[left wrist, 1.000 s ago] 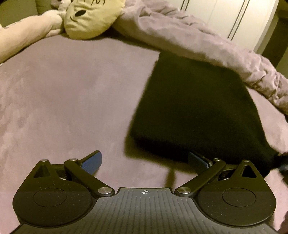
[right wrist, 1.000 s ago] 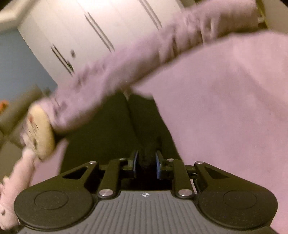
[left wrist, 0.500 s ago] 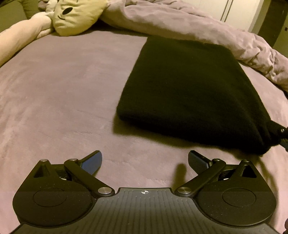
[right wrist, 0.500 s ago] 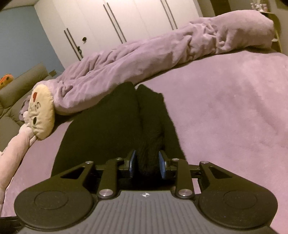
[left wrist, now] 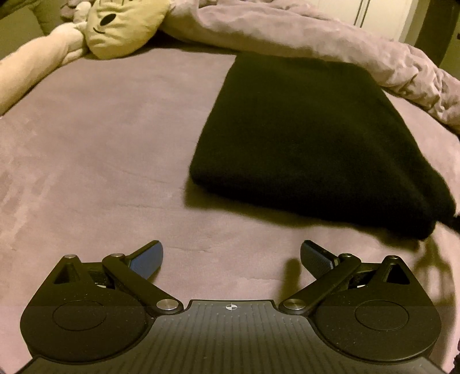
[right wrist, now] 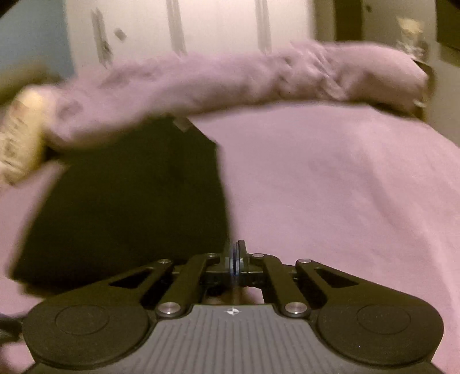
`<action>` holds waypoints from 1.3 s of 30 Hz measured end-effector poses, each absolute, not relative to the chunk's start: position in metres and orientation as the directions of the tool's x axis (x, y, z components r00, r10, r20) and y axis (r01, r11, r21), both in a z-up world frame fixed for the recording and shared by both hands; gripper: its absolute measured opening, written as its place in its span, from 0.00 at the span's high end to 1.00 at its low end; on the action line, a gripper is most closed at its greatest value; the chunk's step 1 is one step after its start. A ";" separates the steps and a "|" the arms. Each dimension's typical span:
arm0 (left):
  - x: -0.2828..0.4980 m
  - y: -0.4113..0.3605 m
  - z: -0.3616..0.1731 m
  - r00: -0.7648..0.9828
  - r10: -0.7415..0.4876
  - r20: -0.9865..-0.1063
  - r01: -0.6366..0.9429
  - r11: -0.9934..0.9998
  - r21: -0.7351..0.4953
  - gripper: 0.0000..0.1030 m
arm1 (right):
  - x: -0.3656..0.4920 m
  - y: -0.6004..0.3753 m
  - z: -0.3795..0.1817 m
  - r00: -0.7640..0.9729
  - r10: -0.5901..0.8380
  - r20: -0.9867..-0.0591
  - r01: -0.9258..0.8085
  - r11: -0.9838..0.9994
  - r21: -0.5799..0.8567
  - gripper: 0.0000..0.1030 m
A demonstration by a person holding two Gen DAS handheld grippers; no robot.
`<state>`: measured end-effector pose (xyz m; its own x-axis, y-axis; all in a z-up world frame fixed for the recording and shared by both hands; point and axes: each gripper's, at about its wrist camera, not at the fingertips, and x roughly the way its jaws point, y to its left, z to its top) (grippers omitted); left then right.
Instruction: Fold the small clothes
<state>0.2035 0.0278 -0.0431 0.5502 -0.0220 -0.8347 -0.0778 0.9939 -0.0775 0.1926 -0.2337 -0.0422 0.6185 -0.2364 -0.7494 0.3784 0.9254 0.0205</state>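
Note:
A black garment [left wrist: 316,138], folded into a flat rectangle, lies on the mauve bed sheet [left wrist: 86,143]. My left gripper [left wrist: 231,256] hovers open over bare sheet just short of the garment's near left corner, with nothing between its fingers. In the blurred right wrist view the garment [right wrist: 129,201] lies ahead and to the left. My right gripper [right wrist: 236,259] sits at its near right corner with its jaws closing: the blue pads meet and no cloth is between them.
A rumpled mauve duvet [left wrist: 316,37] runs along the far side of the garment, seen too as the duvet [right wrist: 230,77] in the right wrist view. A cream plush toy [left wrist: 123,26] lies at the far left. White wardrobe doors [right wrist: 201,26] stand behind the bed.
My right gripper has let go of the garment's edge and closed empty, and its view has rolled. The garment now lies flat. The left gripper has stayed open and barely moved.

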 end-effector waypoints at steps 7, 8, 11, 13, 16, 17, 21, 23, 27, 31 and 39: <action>0.194 0.028 -0.043 0.543 0.005 -0.840 -0.075 0.996 -0.043 0.00 | 0.145 -0.225 -0.035 0.624 -0.097 -0.775 0.300 0.946 0.123 0.42; 0.192 0.028 -0.043 0.539 0.005 -0.842 -0.076 0.996 -0.043 0.00 | 0.138 -0.219 -0.033 0.612 -0.077 -0.787 0.280 0.952 0.125 0.35; 0.183 0.027 -0.042 0.516 -0.010 -0.856 -0.067 0.996 -0.052 0.00 | 0.123 -0.203 -0.030 0.544 -0.061 -0.837 0.260 0.960 0.099 0.06; 0.176 0.026 -0.040 0.499 -0.020 -0.867 -0.057 0.997 -0.055 0.00 | 0.118 -0.194 -0.026 0.515 -0.062 -0.855 0.256 0.963 0.084 0.04; 0.167 0.024 -0.035 0.495 -0.022 -0.869 -0.032 0.999 -0.043 0.00 | 0.113 -0.184 -0.018 0.476 -0.068 -0.877 0.249 0.967 0.061 0.04; 0.164 0.024 -0.033 0.495 -0.022 -0.869 -0.024 0.999 -0.039 0.00 | 0.113 -0.180 -0.015 0.468 -0.088 -0.879 0.249 0.968 0.036 0.04; 0.158 0.022 -0.023 0.507 -0.029 -0.861 -0.001 0.999 -0.034 0.00 | 0.120 -0.173 -0.005 0.464 -0.129 -0.877 0.225 0.974 -0.024 0.04; 0.159 0.021 -0.020 0.507 -0.023 -0.861 0.004 1.000 -0.025 0.00 | 0.123 -0.173 0.000 0.473 -0.109 -0.875 0.230 0.973 0.004 0.04; 0.167 0.020 -0.017 0.467 0.013 -0.884 0.003 1.000 0.016 0.00 | 0.133 -0.166 0.004 0.461 -0.122 -0.879 0.224 0.974 -0.018 0.04; 0.169 0.019 -0.011 0.498 0.011 -0.867 0.024 0.999 0.027 0.00 | 0.146 -0.158 0.004 0.427 -0.140 -0.893 0.203 0.977 -0.056 0.04; 0.180 0.019 -0.014 0.451 0.014 -0.892 0.031 0.999 0.032 0.00 | 0.167 -0.152 -0.003 0.364 -0.125 -0.923 0.217 0.975 -0.046 0.04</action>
